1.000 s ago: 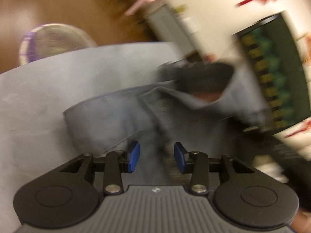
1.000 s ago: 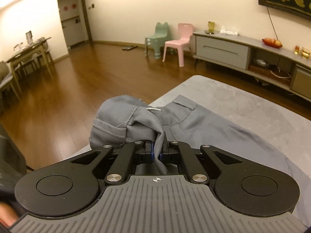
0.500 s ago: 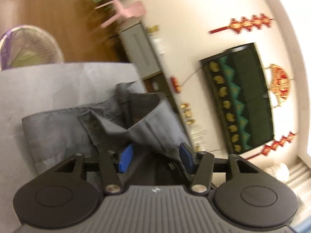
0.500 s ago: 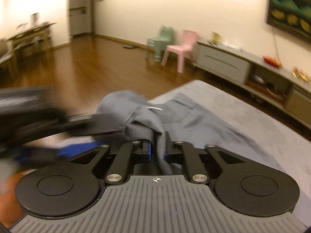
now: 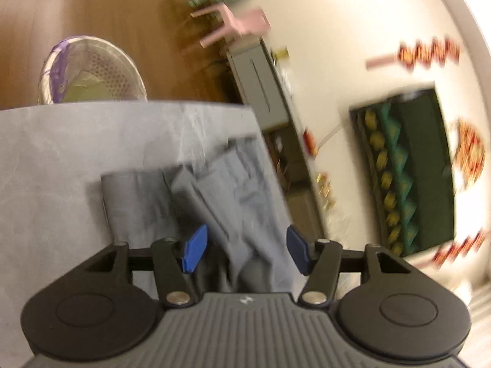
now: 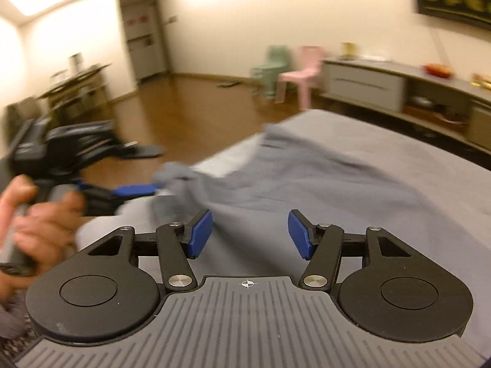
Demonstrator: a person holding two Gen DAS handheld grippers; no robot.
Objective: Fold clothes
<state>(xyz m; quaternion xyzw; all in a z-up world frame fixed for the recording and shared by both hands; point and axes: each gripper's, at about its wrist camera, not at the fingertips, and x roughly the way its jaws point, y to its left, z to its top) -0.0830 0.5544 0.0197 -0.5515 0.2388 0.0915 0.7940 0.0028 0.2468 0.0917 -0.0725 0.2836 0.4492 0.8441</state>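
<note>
While both views are smeared by motion, the grey padded table [image 5: 76, 159] fills the ground under both grippers, its far edge straight ahead of the left gripper [image 5: 244, 247] and its right-hand edge dropping to the wooden floor [image 5: 92, 6] just past the garment. Along the wall beyond that edge runs a low grey cabinet [image 6: 365, 87], with a dark green patterned hanging [image 5: 408, 168] above it. Grey trousers [image 6: 307, 190] lie rumpled on the table directly ahead of and beneath both grippers, one folded end squared off ahead-left of the left gripper, the cloth reaching close to the table's right-hand edge. Open table surface spreads to the left of the left gripper and to the right of the right gripper [image 6: 248, 234].

Beyond the table's far edge, ahead-left of the left gripper, stands a mesh basket [image 5: 92, 73] lined with a clear bag; its contents cannot be made out. A pink chair [image 6: 302, 72] and a green chair [image 6: 271, 67] stand side by side near the cabinet's end.

Left gripper: jaws opening, trouser cloth lying between the blue pads [image 5: 195, 248] but not pinched. Right gripper: jaws opening, free of the cloth beneath. A hand [image 6: 36, 224] to the right gripper's left holds the left gripper's handle, its blue tip at a bunched trouser corner.
</note>
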